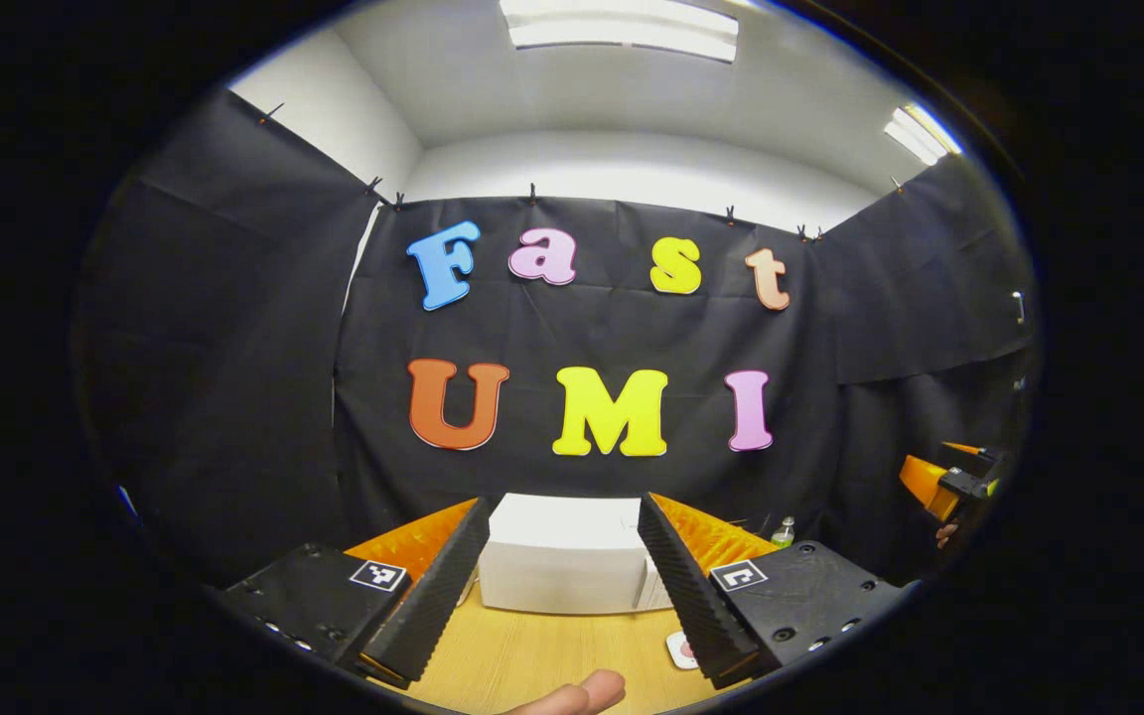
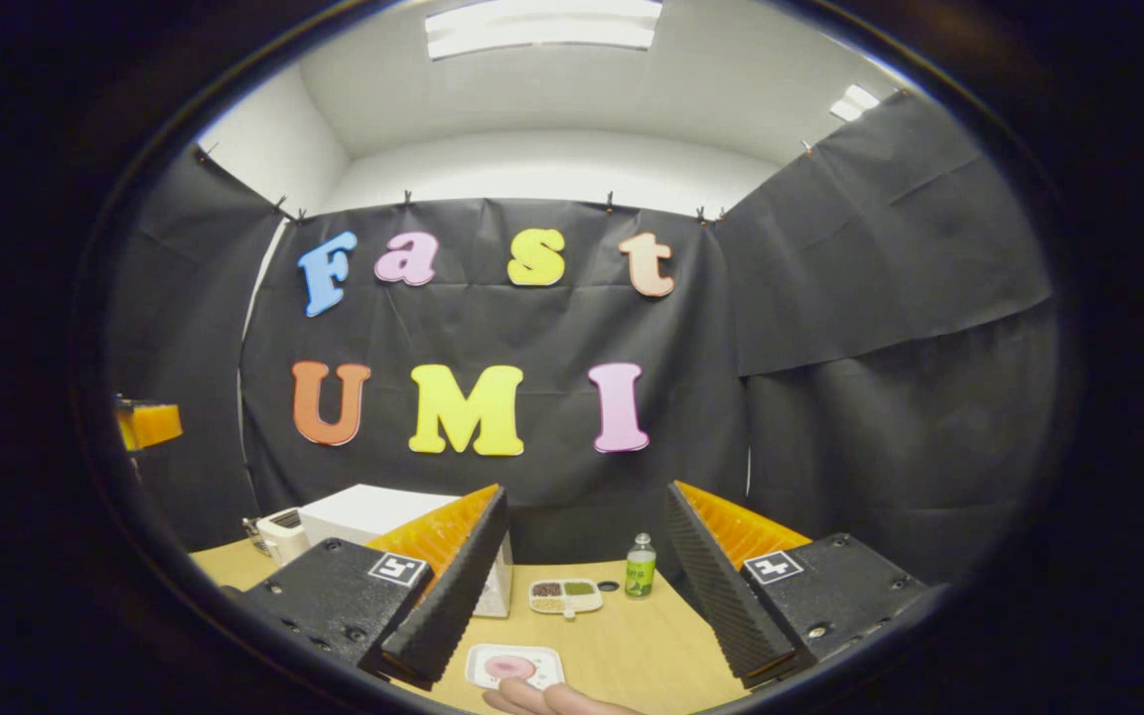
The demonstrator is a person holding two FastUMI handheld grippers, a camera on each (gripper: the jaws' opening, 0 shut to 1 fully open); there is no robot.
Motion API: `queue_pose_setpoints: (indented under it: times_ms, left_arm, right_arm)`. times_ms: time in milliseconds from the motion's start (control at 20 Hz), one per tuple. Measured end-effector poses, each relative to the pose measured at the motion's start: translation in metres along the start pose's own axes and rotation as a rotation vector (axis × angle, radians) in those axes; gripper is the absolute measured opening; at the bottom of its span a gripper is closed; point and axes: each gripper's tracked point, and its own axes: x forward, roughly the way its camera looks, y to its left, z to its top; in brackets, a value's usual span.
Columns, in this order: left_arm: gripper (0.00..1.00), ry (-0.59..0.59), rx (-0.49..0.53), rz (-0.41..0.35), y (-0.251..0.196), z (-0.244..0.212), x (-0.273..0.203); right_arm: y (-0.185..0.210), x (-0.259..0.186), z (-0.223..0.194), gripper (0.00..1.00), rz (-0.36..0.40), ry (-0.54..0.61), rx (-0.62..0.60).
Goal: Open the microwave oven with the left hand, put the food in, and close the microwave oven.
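Observation:
A white microwave oven (image 1: 564, 556) stands shut on the wooden table (image 1: 532, 655), straight ahead between the fingers of my left gripper (image 1: 562, 586), which is open and holds nothing. In the right gripper view the microwave oven (image 2: 373, 516) sits at the left, partly behind one finger. A white plate with pink food (image 2: 514, 665) lies on the table (image 2: 632, 645) near the front, between the fingers of my right gripper (image 2: 582, 581), which is open and empty. The edge of the plate (image 1: 681, 650) peeks out beside the left gripper's finger. The other gripper (image 1: 949, 482) shows far right.
A small green bottle (image 2: 641, 566) and a divided tray of foods (image 2: 565, 594) stand at the table's back. A white toaster-like appliance (image 2: 279, 531) sits left of the microwave. A person's fingertips (image 2: 552, 700) show at the bottom edge. The bottle (image 1: 784, 533) also appears behind the left gripper.

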Motion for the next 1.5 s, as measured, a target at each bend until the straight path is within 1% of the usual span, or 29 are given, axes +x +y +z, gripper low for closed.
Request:
queue_pose_setpoints:
  times_ms: [50,100,150,200,250,300,400,500,550,600,650,700,750,900,1050,1100,1150,1200,1250,1300,1350,1400,1450,1500]
  left_arm:
    - [0.95,-0.014,-0.015,0.029,0.009,0.002,0.004]
    - [0.95,-0.035,-0.033,0.054,0.014,0.007,0.007]
    - [0.95,-0.052,-0.05,0.071,0.017,0.009,0.011]
    - [0.95,-0.061,-0.073,0.075,0.017,0.009,0.016]
    - [0.94,-0.072,-0.096,0.068,0.014,0.008,0.022]
    - [0.95,-0.085,-0.094,0.051,0.009,0.008,0.028]
    - [0.94,-0.09,-0.06,0.093,0.017,0.001,0.04]
    - [0.94,-0.074,-0.018,0.109,0.011,-0.013,0.056]
    - [0.94,-0.053,-0.021,0.09,0.002,-0.023,0.065]
    - [0.94,-0.028,-0.027,0.056,-0.011,-0.036,0.074]
    - [0.94,0.002,-0.033,0.03,-0.022,-0.049,0.084]
    - [0.94,0.033,-0.034,0.017,-0.028,-0.064,0.095]
    - [0.94,0.057,-0.026,0.007,-0.035,-0.078,0.106]
    - [0.94,0.071,0.003,-0.021,-0.058,-0.114,0.136]
    - [0.93,0.089,0.0,-0.05,-0.081,-0.154,0.165]
    - [0.93,0.105,0.003,-0.055,-0.087,-0.168,0.175]
    - [0.95,0.114,0.007,-0.059,-0.093,-0.182,0.183]
    - [0.97,0.113,0.02,-0.063,-0.099,-0.192,0.191]
    - [0.97,0.094,0.034,-0.056,-0.103,-0.199,0.201]
    - [0.96,0.098,0.034,-0.049,-0.106,-0.212,0.21]
    - [0.87,0.115,0.028,-0.045,-0.11,-0.226,0.218]
    - [0.97,0.131,0.019,-0.046,-0.115,-0.238,0.225]
    - [0.96,0.142,0.018,-0.05,-0.12,-0.249,0.23]
    - [0.96,0.162,0.025,-0.047,-0.123,-0.261,0.235]
  right_arm:
    - [-0.002,0.001,0.002,1.0,-0.005,-0.008,-0.002]
    - [-0.002,0.002,0.003,0.92,-0.006,-0.015,0.001]
    - [-0.001,0.002,0.003,0.92,-0.003,-0.019,0.003]
    - [0.0,0.004,0.001,1.0,0.005,-0.018,0.003]
    - [0.001,0.005,0.0,1.0,0.014,-0.018,0.005]
    - [0.001,0.007,-0.001,1.0,0.02,-0.018,0.007]
    - [0.002,0.011,-0.001,1.0,0.029,-0.023,0.015]
    - [0.003,0.015,0.0,1.0,0.037,-0.032,0.022]
    - [0.004,0.017,0.001,1.0,0.042,-0.036,0.025]
    - [0.005,0.019,0.0,1.0,0.049,-0.04,0.029]
    - [0.006,0.02,0.0,0.92,0.057,-0.043,0.033]
    - [0.006,0.022,-0.001,0.92,0.063,-0.045,0.038]
    - [0.006,0.023,-0.002,1.0,0.068,-0.046,0.043]
    - [0.003,0.028,-0.008,1.0,0.079,-0.047,0.056]
    - [-0.006,0.033,-0.016,1.0,0.079,-0.047,0.073]
    - [-0.01,0.034,-0.019,1.0,0.077,-0.049,0.075]
    - [-0.014,0.036,-0.021,0.92,0.074,-0.053,0.077]
    - [-0.019,0.038,-0.024,0.92,0.068,-0.059,0.077]
    - [-0.022,0.041,-0.029,1.0,0.063,-0.06,0.073]
    - [-0.026,0.043,-0.036,1.0,0.06,-0.055,0.067]
    - [-0.028,0.044,-0.043,1.0,0.059,-0.046,0.064]
    - [-0.033,0.046,-0.047,1.0,0.053,-0.045,0.058]
    - [-0.038,0.048,-0.048,0.92,0.041,-0.045,0.052]
    - [-0.042,0.049,-0.05,0.92,0.036,-0.05,0.047]
